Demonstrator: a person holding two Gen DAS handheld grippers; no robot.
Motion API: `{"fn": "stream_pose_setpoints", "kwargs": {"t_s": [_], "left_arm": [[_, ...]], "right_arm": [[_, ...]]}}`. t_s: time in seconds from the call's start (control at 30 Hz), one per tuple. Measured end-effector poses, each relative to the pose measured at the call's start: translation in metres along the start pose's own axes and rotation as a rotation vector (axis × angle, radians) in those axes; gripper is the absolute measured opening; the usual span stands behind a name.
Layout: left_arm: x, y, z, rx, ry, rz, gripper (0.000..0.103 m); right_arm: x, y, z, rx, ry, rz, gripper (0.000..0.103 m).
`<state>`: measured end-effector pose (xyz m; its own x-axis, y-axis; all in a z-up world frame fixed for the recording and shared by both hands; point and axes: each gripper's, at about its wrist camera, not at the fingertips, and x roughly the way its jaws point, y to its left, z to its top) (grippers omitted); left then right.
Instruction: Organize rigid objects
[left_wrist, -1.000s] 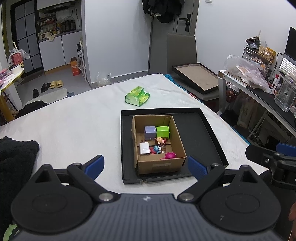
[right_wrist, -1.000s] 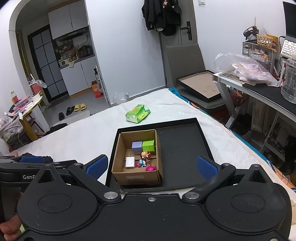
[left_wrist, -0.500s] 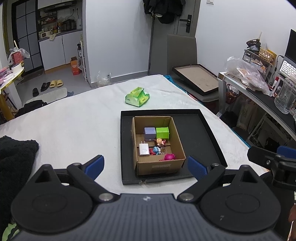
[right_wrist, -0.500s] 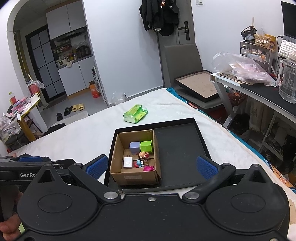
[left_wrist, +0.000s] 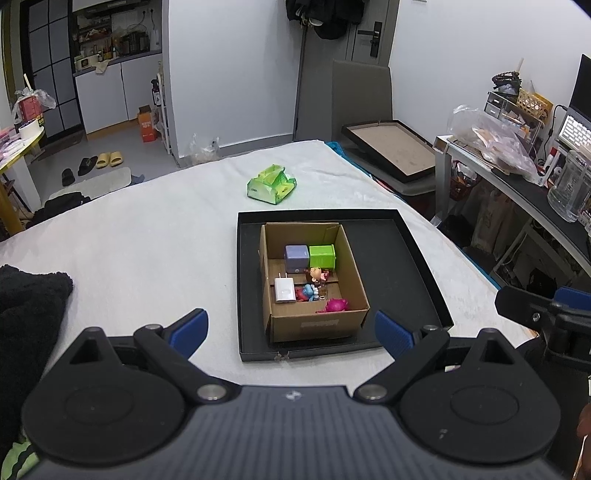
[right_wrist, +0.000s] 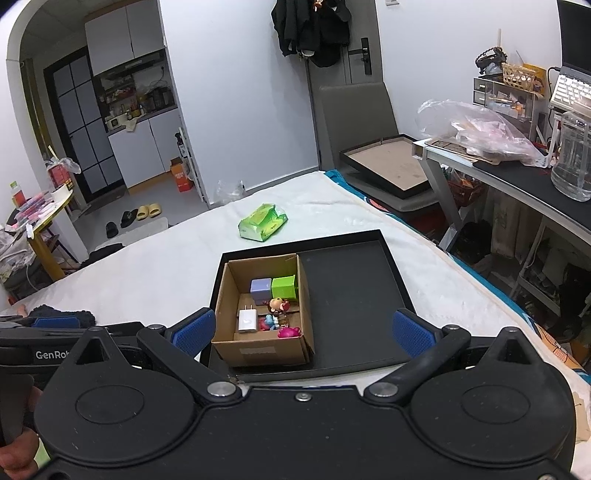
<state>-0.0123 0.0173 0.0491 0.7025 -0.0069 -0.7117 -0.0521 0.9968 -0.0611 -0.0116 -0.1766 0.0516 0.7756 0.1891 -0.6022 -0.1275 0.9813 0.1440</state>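
A brown cardboard box stands in the left half of a black tray on the white bed. In the box lie a lilac cube, a green cube, a white charger, a small doll, a blue figure and a pink toy. My left gripper is open and empty, near the tray's front edge. My right gripper is open and empty, also short of the tray.
A green tissue pack lies on the bed beyond the tray. A black fuzzy cloth lies at the left. A framed board and a cluttered desk stand to the right of the bed.
Both grippers have drawn slightly back and up from the tray; the box looks a little farther away. Nothing in the box has moved.
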Motion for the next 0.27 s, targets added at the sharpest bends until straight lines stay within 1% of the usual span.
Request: {"fn": "stream_pose_setpoints", "kwargs": {"t_s": [0.17, 0.27], "left_arm": [[0.004, -0.001, 0.001, 0.004, -0.013, -0.004, 0.096], [0.008, -0.003, 0.002, 0.033, -0.017, -0.009, 0.096]], "right_arm": [[0.007, -0.002, 0.001, 0.003, 0.008, -0.012, 0.103], [0.011, -0.006, 0.000, 0.010, 0.011, -0.018, 0.103]]}}
